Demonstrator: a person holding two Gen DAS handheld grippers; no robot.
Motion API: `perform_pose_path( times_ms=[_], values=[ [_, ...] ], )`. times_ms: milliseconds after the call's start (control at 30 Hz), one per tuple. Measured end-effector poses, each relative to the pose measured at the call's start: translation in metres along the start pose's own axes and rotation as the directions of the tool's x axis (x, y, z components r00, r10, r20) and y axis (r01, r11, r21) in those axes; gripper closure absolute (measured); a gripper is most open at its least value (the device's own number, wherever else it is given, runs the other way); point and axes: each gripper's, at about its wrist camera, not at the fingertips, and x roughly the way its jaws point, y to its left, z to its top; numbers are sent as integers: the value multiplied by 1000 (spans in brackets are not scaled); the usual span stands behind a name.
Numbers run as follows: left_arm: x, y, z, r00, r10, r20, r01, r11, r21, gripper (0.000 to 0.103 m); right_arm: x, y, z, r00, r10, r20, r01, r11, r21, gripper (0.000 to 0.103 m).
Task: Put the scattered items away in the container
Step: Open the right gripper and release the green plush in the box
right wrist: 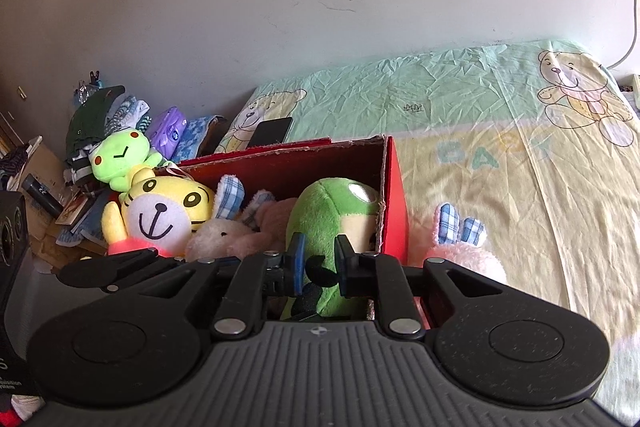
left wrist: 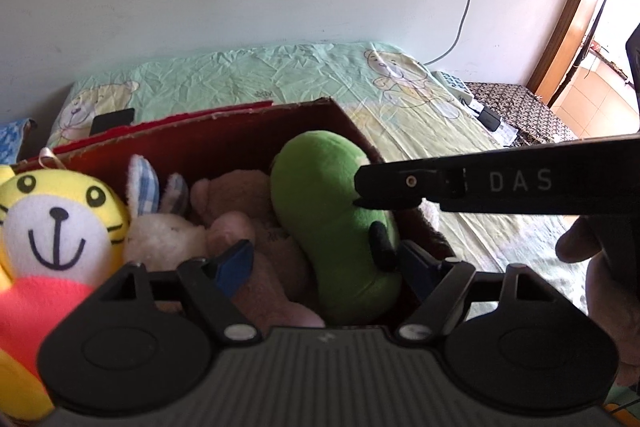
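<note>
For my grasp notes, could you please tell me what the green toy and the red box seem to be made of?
Green stuffed toy: soft plush fabric, judging by its fuzzy matte nap and rounded, stuffed shape. Red open box: apparently cardboard with a smooth red outer face; its rim shows a raw, frayed brown edge.

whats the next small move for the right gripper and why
Probably open the right gripper and let go: it is shut on the green plush, which already sits inside the red box. A pink bunny lies outside on the bed.
</note>
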Motion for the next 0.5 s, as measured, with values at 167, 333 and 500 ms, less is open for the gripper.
perform_pose_path(
  times_ms=[167,333,500],
  values=[
    [-1,1,-1,1000,27,-8,-27,1000,-5,23,-1,-1,-8,1000,-3,-5,4,1000,16,85],
    [-7,1,-5,997,75,-12,-75,997,-1,20,0,0,-16,1000,-6,-8,6,999,34,83],
    [-14,9,-10,990,141,-25,-142,990,-11,21,2,1,-21,1000,-15,-5,16,998,54,80]
  ],
)
